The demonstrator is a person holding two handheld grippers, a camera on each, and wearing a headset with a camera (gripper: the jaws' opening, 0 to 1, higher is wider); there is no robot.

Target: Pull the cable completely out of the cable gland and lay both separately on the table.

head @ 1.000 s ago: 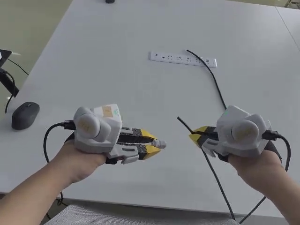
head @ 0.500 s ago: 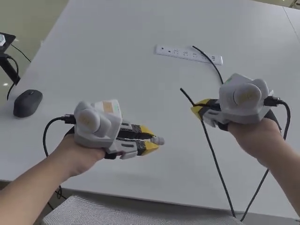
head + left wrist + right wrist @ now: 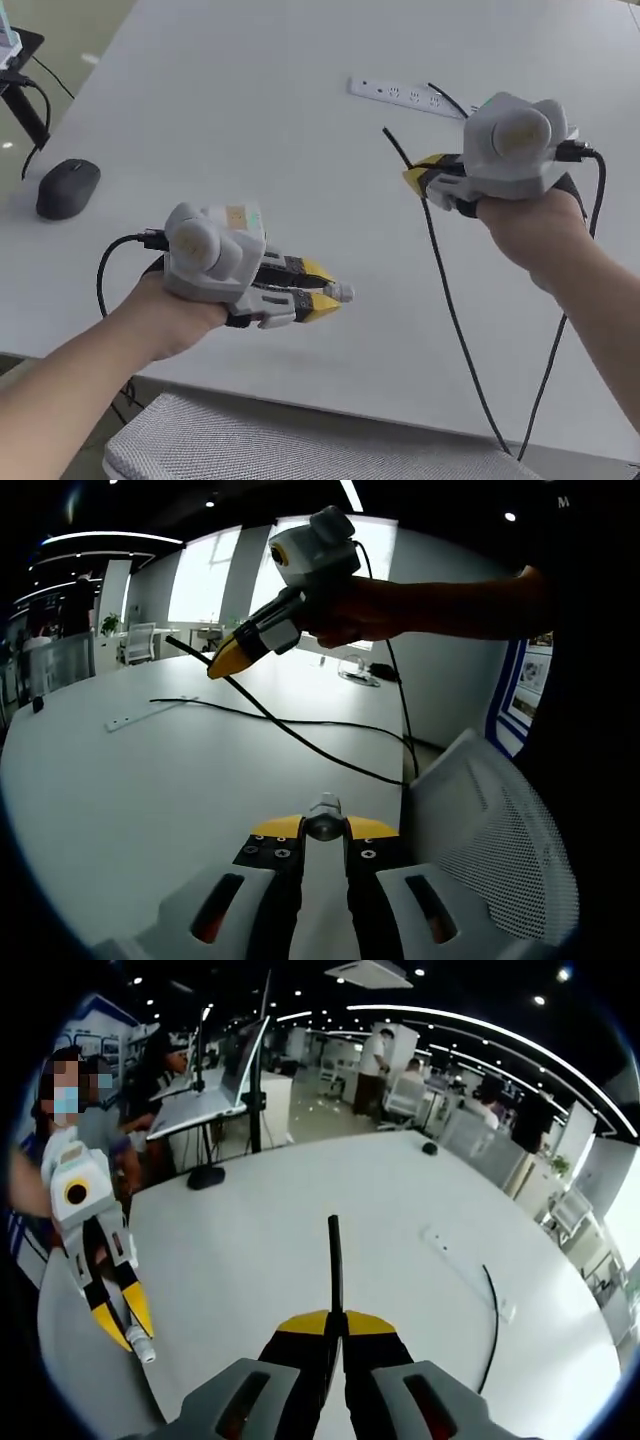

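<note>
My left gripper [image 3: 325, 291] is low over the table's near edge, shut on a small grey cable gland [image 3: 341, 293], which sticks out past its yellow tips. The gland [image 3: 323, 817] sits pinched between the jaws in the left gripper view. Further back and higher, my right gripper [image 3: 414, 178] is shut on a thin black cable [image 3: 440, 285]. A short free end of the cable [image 3: 334, 1255] pokes past the jaws; the long part hangs down off the table's front edge. Cable and gland are apart, with open air between them.
A white power strip [image 3: 405, 95] lies at the back of the white table [image 3: 250, 110], with another black cable near it. A dark mouse [image 3: 68, 187] rests at the left edge. A grey mesh chair [image 3: 250, 445] stands just before the table.
My right gripper has lifted up and away with the cable, widening the gap to the gland. The left gripper has stayed about where it was, still holding the gland.
</note>
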